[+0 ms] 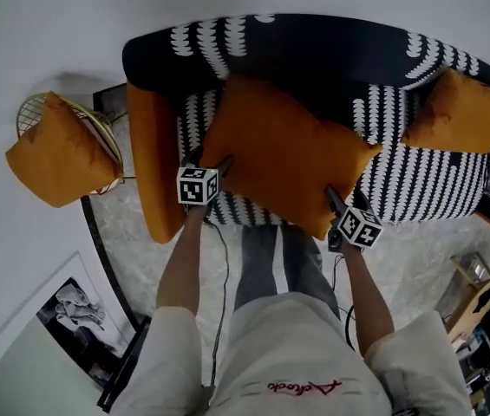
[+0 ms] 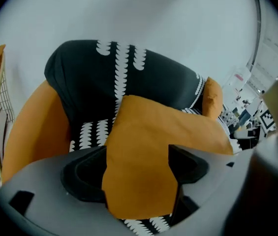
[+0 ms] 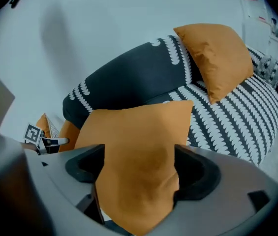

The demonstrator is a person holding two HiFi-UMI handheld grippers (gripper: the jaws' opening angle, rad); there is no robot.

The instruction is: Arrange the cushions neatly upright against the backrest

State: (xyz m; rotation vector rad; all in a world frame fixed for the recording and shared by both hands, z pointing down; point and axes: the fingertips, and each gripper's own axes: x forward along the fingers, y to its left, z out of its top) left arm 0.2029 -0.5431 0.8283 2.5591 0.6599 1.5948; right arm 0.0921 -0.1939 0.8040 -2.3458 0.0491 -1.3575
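Cushion: large orange cushion [image 1: 284, 150] lies tilted mid-frame on the sofa [image 1: 418, 180] seat, its top edge near the backrest [image 1: 314, 55].
Left gripper [image 1: 213, 163]: jaws wide, clamped on its lower-left corner.
Right gripper [image 1: 335, 199]: jaws wide, clamped on its lower-right corner.
Second cushion [image 1: 466, 111]: upper right, leaning on the backrest.

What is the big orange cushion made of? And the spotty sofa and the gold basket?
The big orange cushion looks like soft matte cloth: it creases and sags. The sofa seems cloth too, dull black with white leaf shapes, printed or woven. The basket looks like thin gold-coloured metal wire; you can see through its bars.
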